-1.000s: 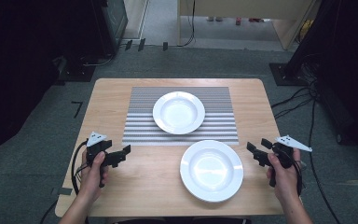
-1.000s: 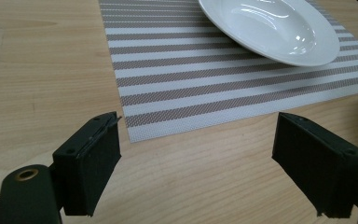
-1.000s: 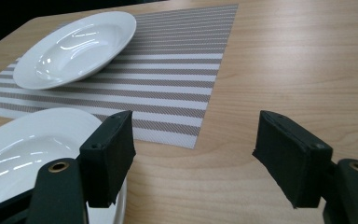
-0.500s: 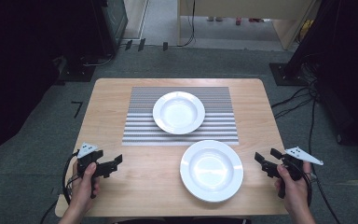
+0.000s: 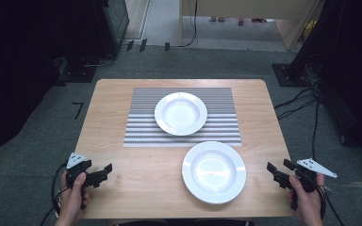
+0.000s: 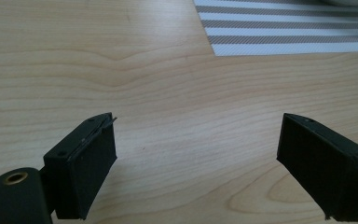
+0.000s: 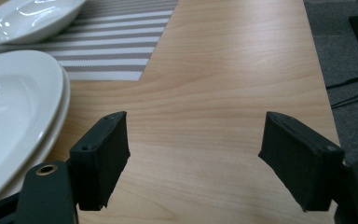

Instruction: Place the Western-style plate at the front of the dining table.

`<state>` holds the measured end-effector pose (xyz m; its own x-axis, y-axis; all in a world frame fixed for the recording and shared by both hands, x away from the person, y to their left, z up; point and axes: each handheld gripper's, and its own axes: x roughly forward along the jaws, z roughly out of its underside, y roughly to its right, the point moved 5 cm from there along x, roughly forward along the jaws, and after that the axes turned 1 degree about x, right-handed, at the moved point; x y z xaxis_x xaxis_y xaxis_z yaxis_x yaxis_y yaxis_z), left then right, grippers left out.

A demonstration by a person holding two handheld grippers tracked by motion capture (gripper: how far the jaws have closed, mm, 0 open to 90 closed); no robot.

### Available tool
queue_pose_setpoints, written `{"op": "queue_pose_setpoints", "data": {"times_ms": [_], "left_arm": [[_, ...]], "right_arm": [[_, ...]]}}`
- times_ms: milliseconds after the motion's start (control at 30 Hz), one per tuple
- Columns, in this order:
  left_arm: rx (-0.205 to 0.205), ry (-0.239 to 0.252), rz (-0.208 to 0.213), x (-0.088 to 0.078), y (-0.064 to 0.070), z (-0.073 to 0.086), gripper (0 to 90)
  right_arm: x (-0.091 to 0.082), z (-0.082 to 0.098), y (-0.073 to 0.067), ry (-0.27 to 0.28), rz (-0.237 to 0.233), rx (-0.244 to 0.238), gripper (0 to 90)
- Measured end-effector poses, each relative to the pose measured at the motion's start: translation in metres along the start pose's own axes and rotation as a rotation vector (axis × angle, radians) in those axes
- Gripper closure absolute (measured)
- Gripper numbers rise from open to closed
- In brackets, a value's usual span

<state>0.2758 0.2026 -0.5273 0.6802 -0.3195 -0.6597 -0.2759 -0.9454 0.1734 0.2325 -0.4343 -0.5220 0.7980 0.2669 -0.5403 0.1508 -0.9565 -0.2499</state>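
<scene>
The left gripper (image 5: 104, 170) at the table's (image 5: 136, 183) 8 o'clock corner has just been opening, jaws wide over bare wood. The right gripper (image 5: 277, 168), at 4 o'clock, gapes too (nothing between its jaws). The near plate (image 5: 213, 171) sits at 5 o'clock, 1 more plate (image 5: 180, 113) on the striped mat (image 5: 141, 127) at centre.

The high view hangs above the near edge of the worktop (image 5: 136, 188), facing forward and down, far enough to take in all of it plus floor beyond. The left tool (image 6: 196, 163) camera sits low and close over bare wood, with the striped mat (image 6: 289, 28) in the upper right of its frame. The right tool (image 7: 193, 158) camera is just as low, with the near plate (image 7: 14, 107) at the left edge. All three views share the mat.
</scene>
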Motion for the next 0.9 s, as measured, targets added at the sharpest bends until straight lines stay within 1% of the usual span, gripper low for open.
{"op": "queue_pose_setpoints", "data": {"times_ms": [67,267,400,600,700,800,833,900], "left_arm": [[0.004,-0.003,-0.016,-0.002,-0.004,0.003,11.5],[0.001,-0.015,-0.046,-0.004,-0.015,0.016,11.4],[0.023,-0.028,-0.075,-0.004,-0.018,0.025,11.5],[0.059,-0.027,-0.104,-0.004,-0.018,0.029,11.4],[0.075,-0.028,-0.116,-0.003,-0.017,0.029,11.4],[0.084,-0.027,-0.126,-0.002,-0.016,0.03,11.3],[0.087,-0.026,-0.131,-0.002,-0.015,0.03,11.2],[0.101,-0.029,-0.149,-0.001,-0.014,0.031,11.2]], "right_arm": [[-0.001,0.003,0.003,-0.004,0.007,-0.003,23.4],[-0.004,0.013,0.01,-0.023,0.026,-0.002,23.4],[-0.005,0.02,0.017,-0.037,0.047,-0.004,23.3],[-0.005,0.028,0.023,-0.056,0.075,-0.019,22.8],[-0.003,0.03,0.023,-0.067,0.075,-0.026,22.4],[0.0,0.034,0.022,-0.086,0.086,-0.039,22.4],[0.0,0.035,0.022,-0.1,0.088,-0.047,22.2],[0.001,0.036,0.02,-0.103,0.095,-0.061,22.3]]}}
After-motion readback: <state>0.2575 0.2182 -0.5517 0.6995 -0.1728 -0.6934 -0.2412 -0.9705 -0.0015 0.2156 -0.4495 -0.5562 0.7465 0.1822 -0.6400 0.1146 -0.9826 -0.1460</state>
